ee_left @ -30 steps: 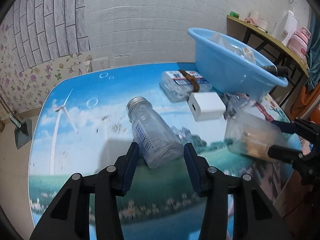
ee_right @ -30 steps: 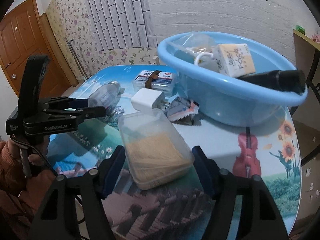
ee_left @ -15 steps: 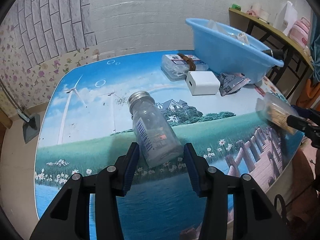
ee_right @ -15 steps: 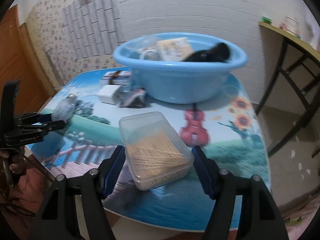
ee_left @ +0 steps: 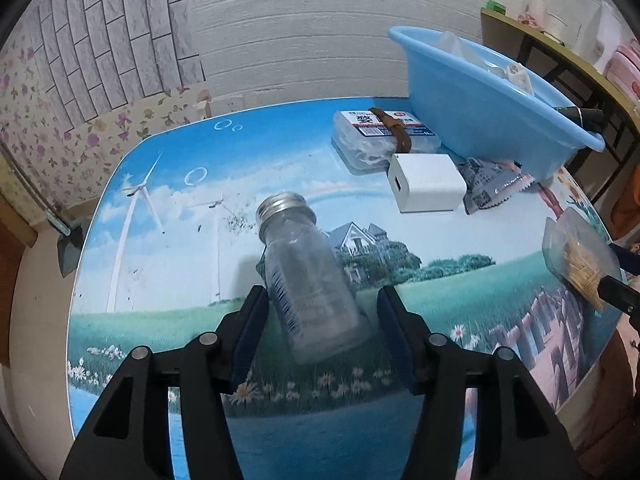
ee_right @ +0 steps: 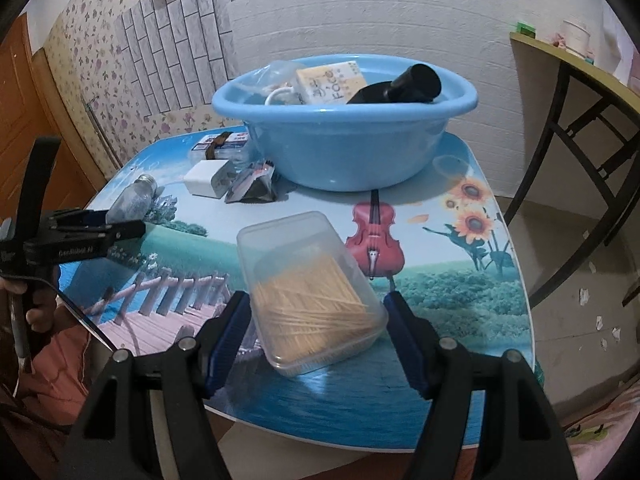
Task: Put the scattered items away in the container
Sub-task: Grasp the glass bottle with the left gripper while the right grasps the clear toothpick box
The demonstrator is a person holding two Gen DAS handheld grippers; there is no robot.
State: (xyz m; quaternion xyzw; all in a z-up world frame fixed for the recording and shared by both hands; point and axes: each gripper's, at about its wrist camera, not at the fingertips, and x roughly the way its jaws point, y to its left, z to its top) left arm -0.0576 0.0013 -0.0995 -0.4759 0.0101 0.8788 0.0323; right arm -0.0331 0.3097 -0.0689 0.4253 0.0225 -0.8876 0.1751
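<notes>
Left gripper [ee_left: 320,332] is spreading its jaws around the glass bottle [ee_left: 308,280], which tilts between pads that no longer squeeze it, low over the table [ee_left: 160,320]. Right gripper [ee_right: 316,340] clamps the clear toothpick box [ee_right: 308,292], well short of the blue basin [ee_right: 344,152]. The basin already holds several items; the white charger [ee_left: 426,188], foil sachet [ee_left: 490,186] and banded plastic case [ee_left: 380,136] wait beside it

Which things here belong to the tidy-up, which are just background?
Job: blue basin; glass bottle between the opening left gripper; toothpick box in the right gripper; white charger; clear case; snack wrapper.

Background: side table; door.
</notes>
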